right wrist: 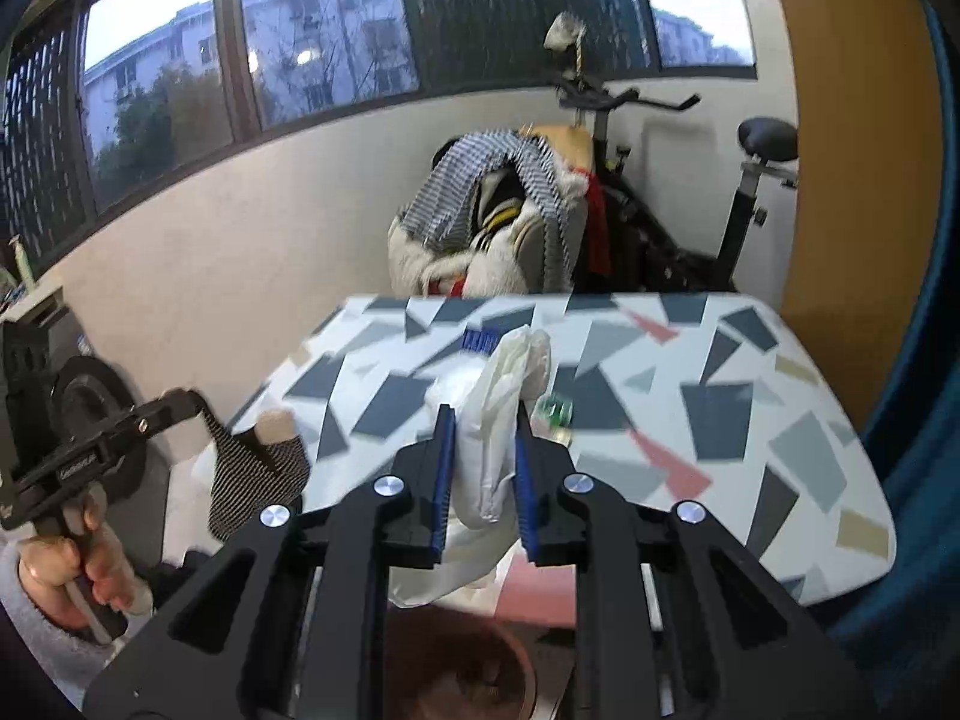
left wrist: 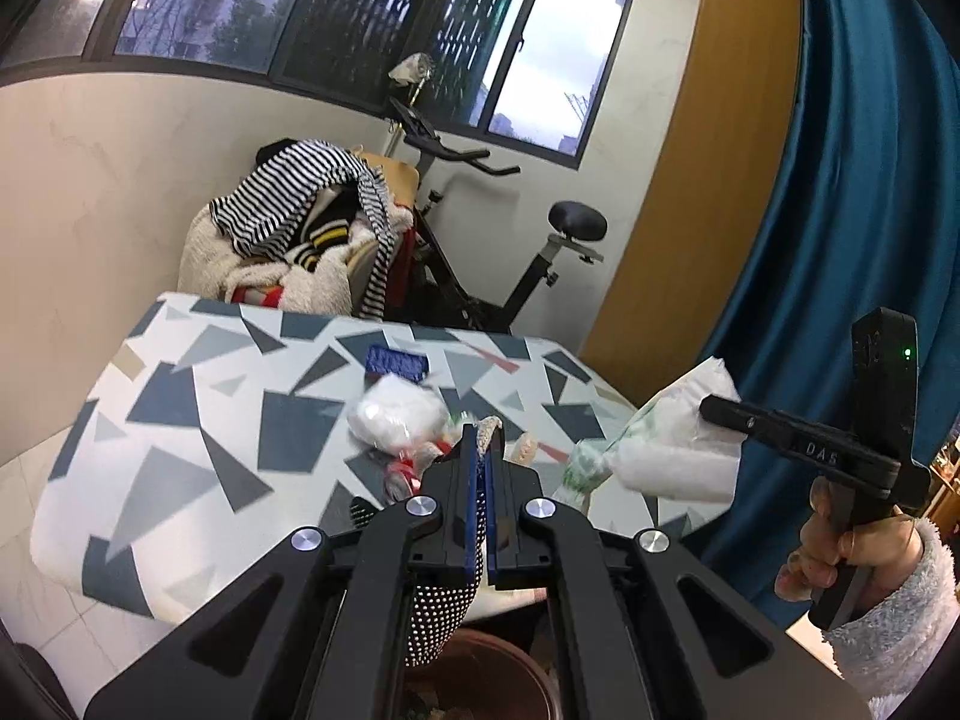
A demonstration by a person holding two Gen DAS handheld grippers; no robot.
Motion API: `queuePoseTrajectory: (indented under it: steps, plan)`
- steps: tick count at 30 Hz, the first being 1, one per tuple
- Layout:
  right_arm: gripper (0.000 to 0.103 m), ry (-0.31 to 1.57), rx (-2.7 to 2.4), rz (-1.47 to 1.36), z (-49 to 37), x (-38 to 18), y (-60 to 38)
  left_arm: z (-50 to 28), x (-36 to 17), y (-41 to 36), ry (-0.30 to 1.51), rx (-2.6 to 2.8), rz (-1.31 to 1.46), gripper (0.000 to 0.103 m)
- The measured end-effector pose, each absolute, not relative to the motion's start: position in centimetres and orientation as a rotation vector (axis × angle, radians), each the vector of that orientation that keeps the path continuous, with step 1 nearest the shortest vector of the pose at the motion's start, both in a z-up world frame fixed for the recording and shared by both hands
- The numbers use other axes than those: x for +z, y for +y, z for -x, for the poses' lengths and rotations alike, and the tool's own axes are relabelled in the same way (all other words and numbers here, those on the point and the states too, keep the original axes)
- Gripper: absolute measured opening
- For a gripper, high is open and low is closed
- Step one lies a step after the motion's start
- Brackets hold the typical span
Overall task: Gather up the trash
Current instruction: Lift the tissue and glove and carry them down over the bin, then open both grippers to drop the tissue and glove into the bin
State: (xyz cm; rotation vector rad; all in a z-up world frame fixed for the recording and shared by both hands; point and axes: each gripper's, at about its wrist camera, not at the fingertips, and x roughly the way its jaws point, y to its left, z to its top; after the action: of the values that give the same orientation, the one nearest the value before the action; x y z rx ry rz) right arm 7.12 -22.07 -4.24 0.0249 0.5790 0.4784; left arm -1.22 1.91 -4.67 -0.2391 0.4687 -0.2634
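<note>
Both grippers hang just off the near edge of the patterned table (left wrist: 180, 420), above a round brown bin (right wrist: 462, 666) that sits below them on the floor. The left gripper (left wrist: 480, 450) points across the table with its blue-padded jaws pressed together on a dotted black-and-white cloth (left wrist: 438, 618), most of which droops under the fingers toward the bin while a pale tip pokes up past them. To its right, the right gripper (right wrist: 480, 468) is held level by a hand (left wrist: 840, 546) in a fluffy white sleeve, and its jaws are clamped on a crumpled white plastic bag (right wrist: 498, 420) whose loose end dangles over the bin. More rubbish is left on the table beyond the left gripper: a clear bag of white wadding (left wrist: 396, 414), a red and white wrapper (left wrist: 408, 471) just in front of it, and a small blue piece (left wrist: 396, 363) farther back; a green and white packet (left wrist: 585, 459) lies near the table's right edge, though it is blurred and I cannot tell what it is. The tabletop is white with grey, dark blue and pink shards. Behind the table a chair is heaped with striped clothes (left wrist: 300, 210), an exercise bike (left wrist: 498, 264) stands to its right under the barred window (left wrist: 372, 18), and a teal curtain (left wrist: 852, 180) hangs at the far right.
</note>
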Motion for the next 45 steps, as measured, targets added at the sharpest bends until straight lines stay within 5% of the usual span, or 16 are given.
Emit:
queuePoseTrajectory:
  steps: [32, 40, 41, 42, 45]
  plan:
    - [0.021, 1.098, 0.537, 0.116, -5.5, -24.9, -15.1, 4.2, -12.0, 1.2, 0.595, -0.258, 0.336, 0.002]
    - [0.046, 1.109, 0.559, 0.068, -6.1, -26.3, -15.2, 4.4, -12.4, 0.4, 0.604, -0.26, 0.3, 0.002]
    - [0.052, 1.101, 0.563, 0.059, -6.2, -26.2, -15.4, 4.4, -12.5, 0.3, 0.603, -0.264, 0.298, 0.002]
    - [0.069, 1.07, 0.571, 0.043, -6.1, -25.8, -15.7, 4.5, -12.5, 0.3, 0.604, -0.266, 0.294, 0.002]
    - [0.087, 0.999, 0.58, 0.04, -5.7, -25.1, -16.5, 4.5, -13.0, 0.1, 0.613, -0.27, 0.284, 0.002]
